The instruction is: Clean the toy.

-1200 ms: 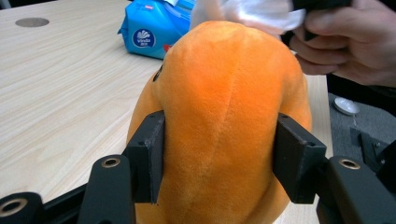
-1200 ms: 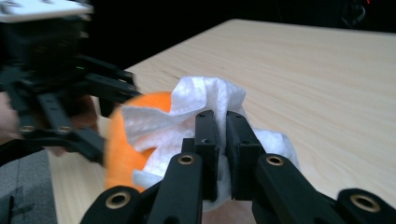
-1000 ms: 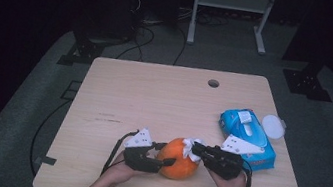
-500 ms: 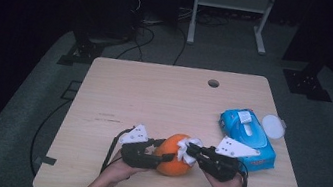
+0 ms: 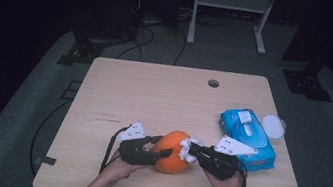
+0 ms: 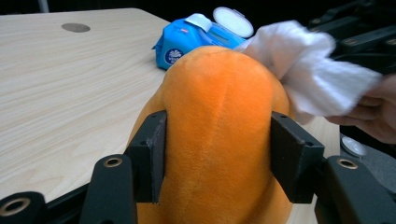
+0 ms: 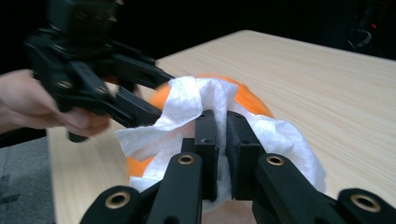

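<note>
Clamping a fuzzy orange plush [image 6: 219,135], left gripper [image 6: 218,154]; right gripper [image 7: 222,140] pinches crumpled white wipe [image 7: 187,107].

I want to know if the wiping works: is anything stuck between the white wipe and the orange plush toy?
Nothing visible is. The right hand-held gripper pinches the white wipe, which lies straight on the orange plush toy. The left hand-held gripper squeezes the toy's sides, away from the wipe.

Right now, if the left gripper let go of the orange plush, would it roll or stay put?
The orange plush looks soft and fuzzy, so probably light and not slippery. Its rounded shape might rock a bit on the table, but fabric likely stops real rolling. It dents where the fingers squeeze it.
</note>
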Demonstrator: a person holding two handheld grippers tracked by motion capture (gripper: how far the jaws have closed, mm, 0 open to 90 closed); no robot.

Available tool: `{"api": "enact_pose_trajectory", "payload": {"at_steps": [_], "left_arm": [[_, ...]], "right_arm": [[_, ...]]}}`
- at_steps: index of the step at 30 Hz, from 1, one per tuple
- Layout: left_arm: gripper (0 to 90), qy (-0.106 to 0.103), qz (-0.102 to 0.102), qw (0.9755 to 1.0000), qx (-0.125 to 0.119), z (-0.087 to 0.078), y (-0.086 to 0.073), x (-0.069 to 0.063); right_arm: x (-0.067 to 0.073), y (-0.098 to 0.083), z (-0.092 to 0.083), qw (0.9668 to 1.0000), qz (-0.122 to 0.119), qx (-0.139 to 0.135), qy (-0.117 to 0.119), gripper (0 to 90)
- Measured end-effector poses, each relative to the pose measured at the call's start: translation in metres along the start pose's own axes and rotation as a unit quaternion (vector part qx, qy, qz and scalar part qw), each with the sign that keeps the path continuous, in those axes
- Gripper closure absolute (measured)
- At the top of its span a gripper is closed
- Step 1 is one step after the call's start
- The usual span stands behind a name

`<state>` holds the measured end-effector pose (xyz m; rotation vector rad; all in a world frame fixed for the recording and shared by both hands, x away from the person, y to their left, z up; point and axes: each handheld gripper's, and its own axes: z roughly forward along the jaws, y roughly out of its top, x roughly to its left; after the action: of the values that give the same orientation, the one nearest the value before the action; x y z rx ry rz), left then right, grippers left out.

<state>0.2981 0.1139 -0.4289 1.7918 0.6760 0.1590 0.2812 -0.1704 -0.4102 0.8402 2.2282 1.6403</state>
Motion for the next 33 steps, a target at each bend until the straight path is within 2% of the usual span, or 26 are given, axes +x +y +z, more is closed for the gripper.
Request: {"api": "enact_pose_trajectory", "payload": {"at_steps": [3,6,9,13,15,18,21,23,28,31,33], "left_arm": [[42.8,0.006,-0.004,1.0,-0.001,0.0,0.0,0.001],[42.6,0.004,-0.017,0.9998,-0.004,0.0,-0.002,0.004],[41.6,0.0,-0.01,0.9999,-0.001,0.001,-0.003,0.002],[37.7,-0.008,0.001,1.0,0.006,0.004,-0.001,-0.004],[31.0,-0.015,0.012,0.9998,0.005,0.006,-0.002,-0.007],[17.3,0.002,0.027,0.9995,0.016,0.009,-0.002,-0.009],[13.0,0.004,0.029,0.9993,0.022,0.014,-0.006,-0.009],[14.5,0.012,0.041,0.9988,0.024,0.017,-0.009,-0.012],[34.8,0.031,0.072,0.9965,0.028,0.012,-0.005,-0.019],[40.0,0.029,0.08,0.996,0.027,0.009,-0.001,-0.02],[40.8,0.025,0.082,0.996,0.025,0.006,0.002,-0.022]], "right_arm": [[-0.001,-0.002,-0.001,1.0,0.002,0.0,-0.006,83.1],[0.012,0.003,0.002,0.9998,-0.021,0.0,0.008,83.0],[0.02,0.004,0.006,0.9992,-0.038,0.006,0.01,83.0],[0.006,0.001,0.003,0.9999,-0.009,0.003,0.005,83.1],[-0.001,-0.001,0.0,1.0,-0.002,0.0,-0.007,83.1],[-0.004,-0.002,-0.003,0.9999,0.004,0.001,-0.013,83.1],[-0.001,-0.002,-0.001,0.9999,-0.001,0.002,-0.01,83.0],[0.001,-0.001,0.0,0.9999,-0.005,0.004,-0.011,83.0],[0.015,0.002,0.001,0.9995,-0.03,0.002,-0.01,82.9],[0.017,0.007,-0.001,0.9992,-0.038,-0.006,-0.004,82.9],[0.013,0.008,-0.003,0.9994,-0.033,-0.01,-0.006,82.9]]}}
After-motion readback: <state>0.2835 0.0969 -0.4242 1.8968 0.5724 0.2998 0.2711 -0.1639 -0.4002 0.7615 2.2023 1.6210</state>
